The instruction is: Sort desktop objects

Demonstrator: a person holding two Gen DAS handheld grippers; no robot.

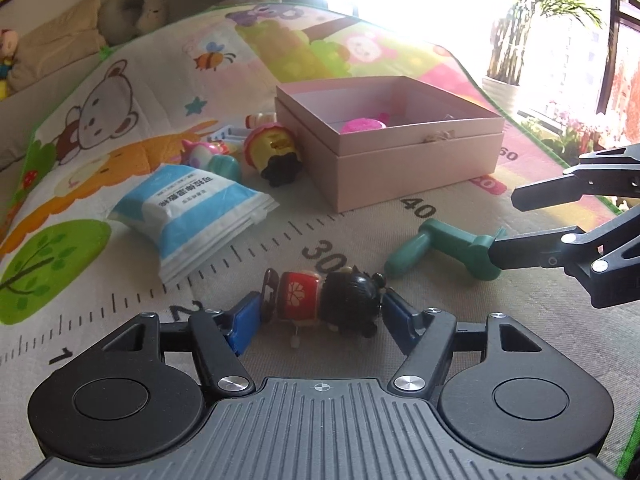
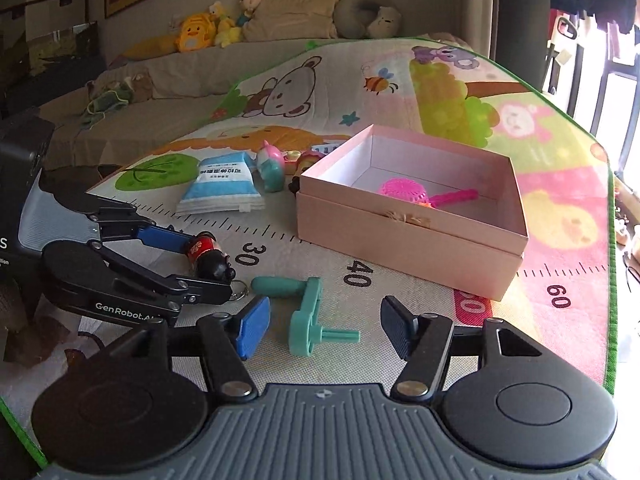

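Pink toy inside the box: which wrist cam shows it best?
Right wrist: it looks down into the pink box, showing the pink toy whole, its round mesh head and handle. In the left wrist view the box's near wall hides all but the toy's top.
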